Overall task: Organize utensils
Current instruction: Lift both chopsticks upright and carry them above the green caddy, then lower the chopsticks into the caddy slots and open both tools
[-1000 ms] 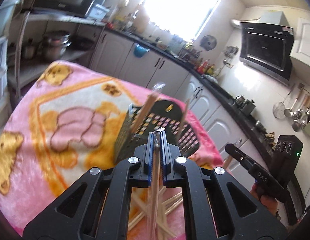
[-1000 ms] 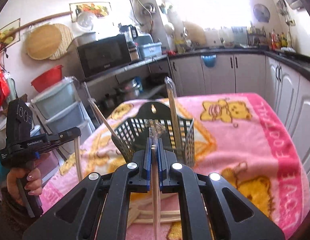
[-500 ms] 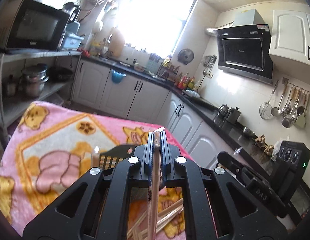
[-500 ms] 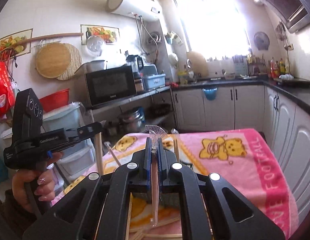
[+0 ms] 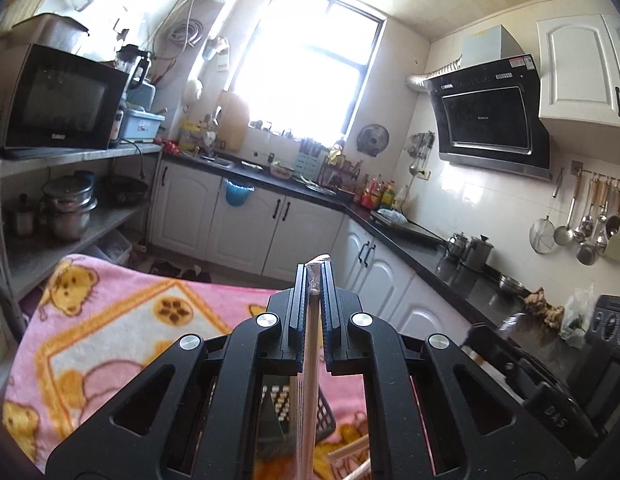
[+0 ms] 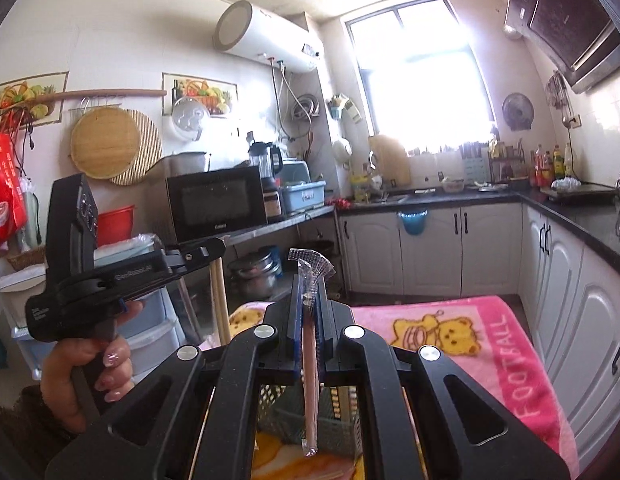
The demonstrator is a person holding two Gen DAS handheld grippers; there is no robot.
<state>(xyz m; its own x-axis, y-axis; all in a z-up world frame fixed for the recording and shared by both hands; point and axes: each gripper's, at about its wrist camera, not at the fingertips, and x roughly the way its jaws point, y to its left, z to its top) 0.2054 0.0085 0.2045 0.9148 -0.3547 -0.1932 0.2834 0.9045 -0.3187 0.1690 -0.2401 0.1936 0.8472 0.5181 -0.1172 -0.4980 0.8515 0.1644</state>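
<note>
Kitchen fills both views: window bright at top centre, white cabinets under a dark counter, microwave (image 5: 57, 98) at left in the left wrist view, range hood (image 5: 490, 110) at upper right. Below, we see a table under a pink bear-print blanket (image 5: 109, 320), lower left of that frame.

On the blanket sits a dark slotted utensil basket (image 6: 334, 428), only partly visible behind the gripper bodies at bottom centre of both views. We cannot tell what already stands in it.

Left gripper (image 5: 314, 276): jaws closed on a wrapped pair of chopsticks (image 5: 307, 380), which hangs down through the middle of the frame. The same tool shows at left in the right wrist view, held in a hand (image 6: 89, 368), with a pale stick hanging below its tip.

Right gripper (image 6: 310, 296): jaws closed on another wrapped pair of chopsticks (image 6: 310, 380), clear wrapper crumpled above the pads, lower end hanging in front of the basket.

Loose chopsticks (image 5: 346, 454) lie on the blanket at the bottom of the left view, just beside the basket.

Our judgement: mid-task. Two pairs are picked up and carried above the table, neither in the basket. Left to do: drop both in, then collect the loose ones.
</note>
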